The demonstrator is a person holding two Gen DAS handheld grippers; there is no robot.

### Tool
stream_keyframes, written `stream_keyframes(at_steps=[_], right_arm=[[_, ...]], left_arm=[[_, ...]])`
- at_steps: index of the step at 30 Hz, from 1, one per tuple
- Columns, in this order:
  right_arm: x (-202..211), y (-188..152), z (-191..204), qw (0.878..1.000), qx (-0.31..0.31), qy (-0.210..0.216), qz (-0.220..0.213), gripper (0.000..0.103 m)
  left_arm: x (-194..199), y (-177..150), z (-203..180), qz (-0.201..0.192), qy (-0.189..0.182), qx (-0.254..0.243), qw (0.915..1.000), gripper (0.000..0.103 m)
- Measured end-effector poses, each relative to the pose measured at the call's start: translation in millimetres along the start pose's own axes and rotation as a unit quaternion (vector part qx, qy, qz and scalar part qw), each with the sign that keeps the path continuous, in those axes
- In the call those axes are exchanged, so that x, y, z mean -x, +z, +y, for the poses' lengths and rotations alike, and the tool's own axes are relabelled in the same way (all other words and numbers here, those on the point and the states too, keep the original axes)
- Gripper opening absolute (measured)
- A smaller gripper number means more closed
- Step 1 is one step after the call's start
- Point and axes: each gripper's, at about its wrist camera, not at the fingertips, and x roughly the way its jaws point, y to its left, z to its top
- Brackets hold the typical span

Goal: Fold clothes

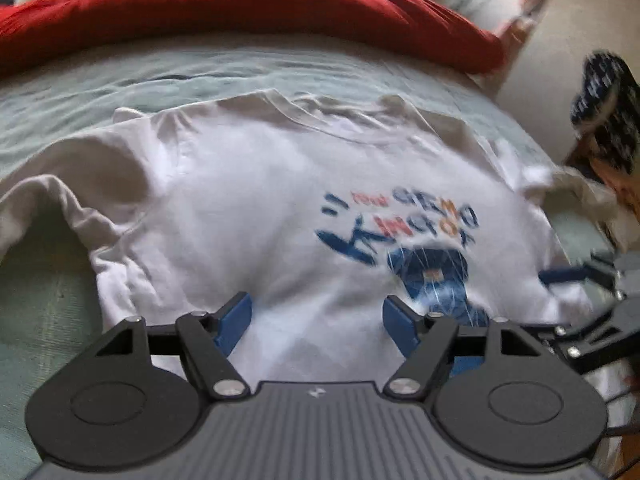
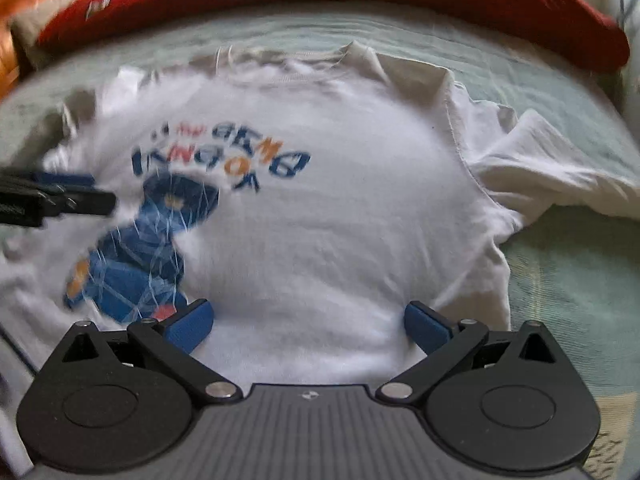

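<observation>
Broadly, the white T-shirt (image 1: 248,200) lies front-up and spread on a pale green bed cover (image 1: 48,304), neck hole away from the cameras, hem nearest them. Both views are blurred, so the printed lettering cannot be read.

Left to right in the left wrist view: the shirt's sleeve (image 1: 44,196) on that side is rumpled and curled, with bare bed cover beside it. The left gripper (image 1: 317,322) sits over the lower part of the shirt, jaws set wide with white cloth between the blue pads (image 1: 234,320) and nothing gripped. Right of it is the blue and orange print (image 1: 420,240). At the right edge the right gripper (image 1: 568,276) shows side-on over the shirt's edge. Beyond that, off the bed, is a dark blue patterned object (image 1: 608,108), too blurred to identify.

A red cloth (image 1: 240,12) runs across the far side of the bed, clear of the shirt.

In the right wrist view, the left gripper (image 2: 72,196) enters at the left edge above the print (image 2: 136,256). The right gripper (image 2: 307,326) is wide apart over the hem area, holding nothing. To its right the other sleeve (image 2: 552,168) lies bunched and creased on the bed cover (image 2: 568,288).
</observation>
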Motion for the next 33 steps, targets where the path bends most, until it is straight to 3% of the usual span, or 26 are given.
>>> stream_keyframes(at_steps=[4,11,14,20,28,33], right_arm=[[8,2,-3,0.999,-0.019,-0.030,-0.007,0.103],[25,7,-15,0.994,-0.062,-0.082,-0.028,0.103],[35,7,-41,0.989,-0.078,-0.112,-0.053,0.103],[47,-4,-119,0.981,-0.096,-0.150,-0.077,0.103],[51,-11,-243,0.980,-0.089,-0.169,-0.056,0.103],[46,-16,-302,0.983,-0.072,-0.162,-0.040,0.103]], left_arm=[[-1,4,4,0.015,-0.013,-0.018,0.9996,0.072],[3,31,1,-0.011,-0.021,-0.039,0.9989,0.071],[-4,38,-18,-0.022,-0.023,-0.056,0.9979,0.071],[-20,48,-70,-0.023,-0.013,-0.049,0.9984,0.072],[-43,55,-155,-0.029,0.020,-0.058,0.9977,0.073],[-65,66,-205,-0.038,0.013,-0.071,0.9967,0.073]])
